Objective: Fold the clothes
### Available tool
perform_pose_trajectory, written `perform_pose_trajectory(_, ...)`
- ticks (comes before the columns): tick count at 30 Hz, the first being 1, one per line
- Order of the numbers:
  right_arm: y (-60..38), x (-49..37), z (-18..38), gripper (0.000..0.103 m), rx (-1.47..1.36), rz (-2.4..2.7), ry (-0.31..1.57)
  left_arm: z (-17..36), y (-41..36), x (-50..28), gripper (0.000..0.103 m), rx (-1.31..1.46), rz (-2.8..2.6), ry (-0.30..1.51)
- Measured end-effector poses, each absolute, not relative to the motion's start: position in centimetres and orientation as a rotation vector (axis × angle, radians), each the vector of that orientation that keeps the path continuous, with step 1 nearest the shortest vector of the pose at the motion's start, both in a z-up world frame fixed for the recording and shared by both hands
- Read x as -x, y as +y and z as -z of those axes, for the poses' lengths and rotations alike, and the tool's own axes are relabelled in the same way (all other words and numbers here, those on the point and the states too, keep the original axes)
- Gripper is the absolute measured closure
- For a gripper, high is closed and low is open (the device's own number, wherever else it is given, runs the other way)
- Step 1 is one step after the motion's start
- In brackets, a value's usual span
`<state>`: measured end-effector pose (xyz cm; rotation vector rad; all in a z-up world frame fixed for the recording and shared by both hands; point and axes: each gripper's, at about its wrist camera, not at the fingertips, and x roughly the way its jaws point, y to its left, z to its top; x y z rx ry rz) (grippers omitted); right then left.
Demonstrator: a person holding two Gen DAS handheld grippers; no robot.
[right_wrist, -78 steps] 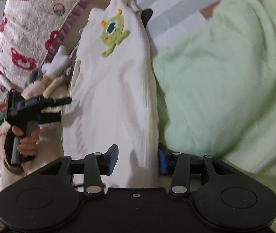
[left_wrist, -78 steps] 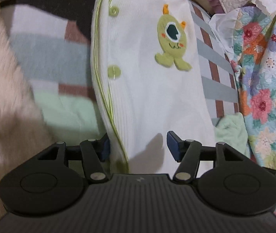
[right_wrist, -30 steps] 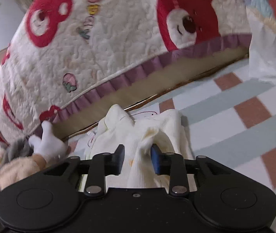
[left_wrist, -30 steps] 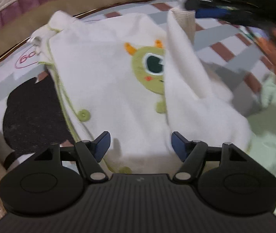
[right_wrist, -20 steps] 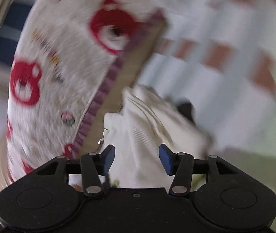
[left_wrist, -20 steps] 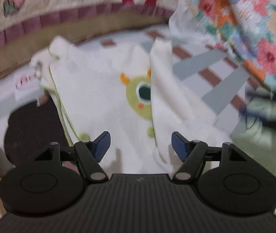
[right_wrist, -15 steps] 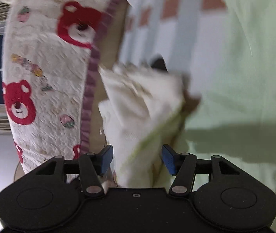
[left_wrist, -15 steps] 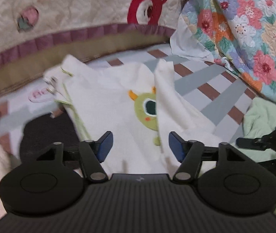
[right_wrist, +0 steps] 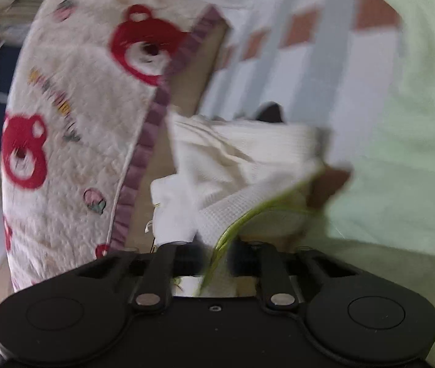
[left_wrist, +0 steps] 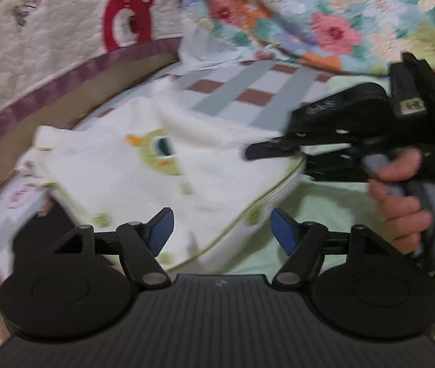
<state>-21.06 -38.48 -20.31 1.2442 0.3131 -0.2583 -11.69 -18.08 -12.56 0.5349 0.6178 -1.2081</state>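
Note:
A small white baby garment (left_wrist: 144, 178) with a green monster patch and green piping lies folded on the striped bed sheet. My left gripper (left_wrist: 219, 230) is open and empty just in front of its near edge. My right gripper (left_wrist: 281, 153) comes in from the right and grips the garment's right edge. In the right wrist view the garment (right_wrist: 248, 165) bunches between the fingers of the right gripper (right_wrist: 217, 254), whose tips are hidden by the cloth.
A cream quilt with red bears (left_wrist: 64, 24) rises behind the garment. A floral quilt (left_wrist: 340, 15) lies at the back right. A pale green cloth (left_wrist: 334, 208) covers the bed on the right. A dark patch (left_wrist: 43, 230) shows at the left.
My right gripper was open over the garment and is now shut on its green-trimmed edge. My left gripper has drawn back a little and stays open.

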Motion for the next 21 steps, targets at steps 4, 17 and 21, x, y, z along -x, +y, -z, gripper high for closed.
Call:
perform_pose_trajectory(4, -37.3, 18.4, 15.7, 0.086, -1.067, 0.139, 0.315, 13.5, -19.9, 13.4, 0.026, -0.596, 1.176, 0.448)
perform_pose_trajectory(17, -41.4, 12.9, 10.4, 0.062, -0.756, 0.063, 0.42, 19.8, -13.4, -2.5, 0.085, 0.443, 0.767, 1.136)
perform_pose_trajectory(21, -44.4, 15.7, 12.8, 0.062, -0.7, 0.144, 0.494, 21.6, -11.9, -3.0, 0.082, 0.582, 0.678, 1.233)
